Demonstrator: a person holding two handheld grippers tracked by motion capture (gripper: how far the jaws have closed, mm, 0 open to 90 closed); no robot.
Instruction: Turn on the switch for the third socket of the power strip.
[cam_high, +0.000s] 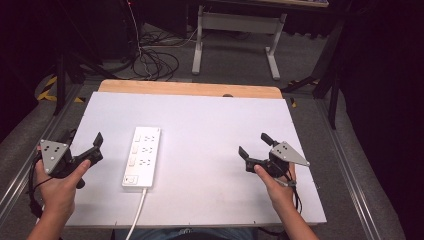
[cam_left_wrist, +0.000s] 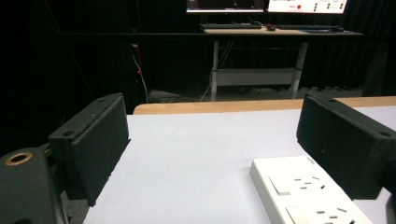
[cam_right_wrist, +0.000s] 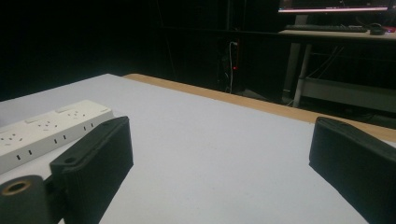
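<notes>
Your power strip (cam_left_wrist: 308, 191) is cut off by the left gripper view's bottom edge; its cord (cam_high: 137, 212) leaves the high view's bottom edge, plug unseen.

The table (cam_high: 200, 115) is seen from above, facing forward — both gripper views are set low and close, sharing the power strip (cam_high: 142, 156) and far desk (cam_left_wrist: 280, 32).
</notes>
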